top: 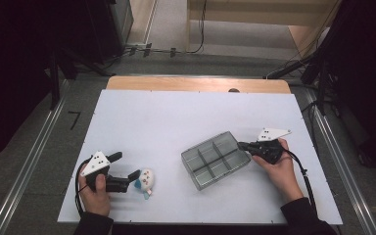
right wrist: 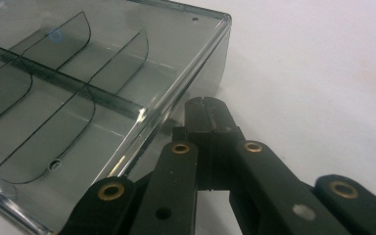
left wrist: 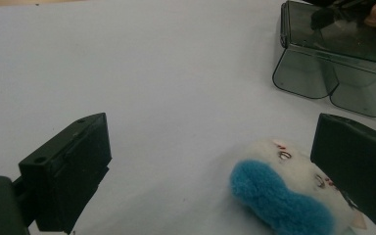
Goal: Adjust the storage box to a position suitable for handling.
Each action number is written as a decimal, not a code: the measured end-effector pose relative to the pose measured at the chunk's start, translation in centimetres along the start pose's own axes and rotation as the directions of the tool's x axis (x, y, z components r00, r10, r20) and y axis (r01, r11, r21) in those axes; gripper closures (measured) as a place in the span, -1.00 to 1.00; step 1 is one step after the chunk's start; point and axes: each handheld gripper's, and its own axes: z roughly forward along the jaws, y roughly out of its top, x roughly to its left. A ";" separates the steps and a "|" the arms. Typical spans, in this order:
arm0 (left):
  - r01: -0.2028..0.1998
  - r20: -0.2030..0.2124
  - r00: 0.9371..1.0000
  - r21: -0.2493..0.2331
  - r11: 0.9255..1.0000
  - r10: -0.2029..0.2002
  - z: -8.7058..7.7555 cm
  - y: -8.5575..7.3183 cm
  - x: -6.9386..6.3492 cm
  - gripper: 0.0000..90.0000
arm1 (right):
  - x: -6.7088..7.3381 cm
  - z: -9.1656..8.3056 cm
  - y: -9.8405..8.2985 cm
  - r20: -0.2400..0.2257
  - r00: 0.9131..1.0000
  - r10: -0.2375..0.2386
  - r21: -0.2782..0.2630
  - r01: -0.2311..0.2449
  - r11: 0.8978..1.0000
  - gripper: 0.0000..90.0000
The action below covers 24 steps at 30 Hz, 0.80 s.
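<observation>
Left gripper point(left wrist: 210, 171) wide open around plush toy point(left wrist: 289, 193) on table point(top: 176, 117). Right gripper point(right wrist: 206, 110) shut, empty, against side wall of divided tray point(right wrist: 103, 83).

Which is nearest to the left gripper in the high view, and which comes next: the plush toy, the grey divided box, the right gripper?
1. The plush toy, right at the open tips of the left gripper, low on the table's left.
2. The grey divided box, near the middle.
3. The right gripper, shut, at the box's right wall.
</observation>
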 end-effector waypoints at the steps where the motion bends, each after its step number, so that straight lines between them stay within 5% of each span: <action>1: 0.000 0.001 1.000 0.000 1.000 0.000 0.0 0.0 0.0 -0.98 | 0.1 0.1 0.0 -0.003 1.000 -0.002 -0.001 0.002 1.000 0.96; 11: -0.001 0.001 1.000 0.000 1.000 0.001 0.0 0.0 0.0 -0.98 | 1.6 1.0 0.5 -0.036 0.999 -0.030 0.016 0.030 0.999 0.96; 24: 0.002 0.003 1.000 -0.005 1.000 -0.002 0.0 0.0 0.0 -0.98 | 4.3 0.4 -0.1 0.001 1.000 0.013 0.015 -0.013 1.000 0.95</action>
